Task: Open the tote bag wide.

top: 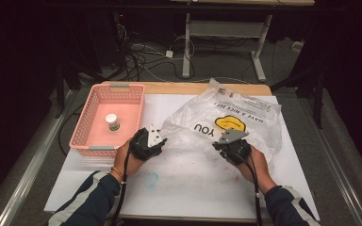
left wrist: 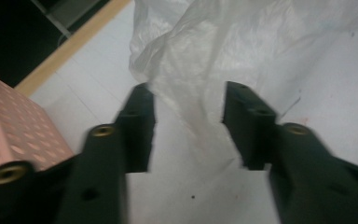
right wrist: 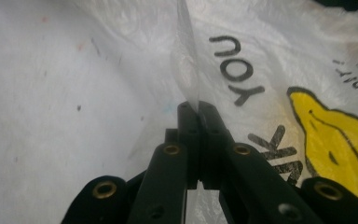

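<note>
We are early in the job, as we judge it: the plastic bag (top: 226,117) lies crumpled and mostly flat on the white table (top: 179,183), its mouth not yet spread, and the small jar (top: 112,122) sits alone in the pink basket (top: 108,120) at the left, well apart from the bag. What looks done is one hold on the bag's near edge; what looks left is a second hold and pulling the two layers apart, and perhaps bringing the jar over

Our right gripper (right wrist: 198,108) has its jaws pressed together on a thin fold of the bag's film, which rises upright from between the tips, just beside the printed "YOU". In the high view that gripper (top: 222,143) sits at the bag's near edge, right of centre

Our left gripper (left wrist: 186,123) has its jaws spread, about half way. A wrinkled tongue of the bag runs down between them, but neither pad presses on it; the film lies on the table in the gap. The basket's corner is just left of that gripper
</note>
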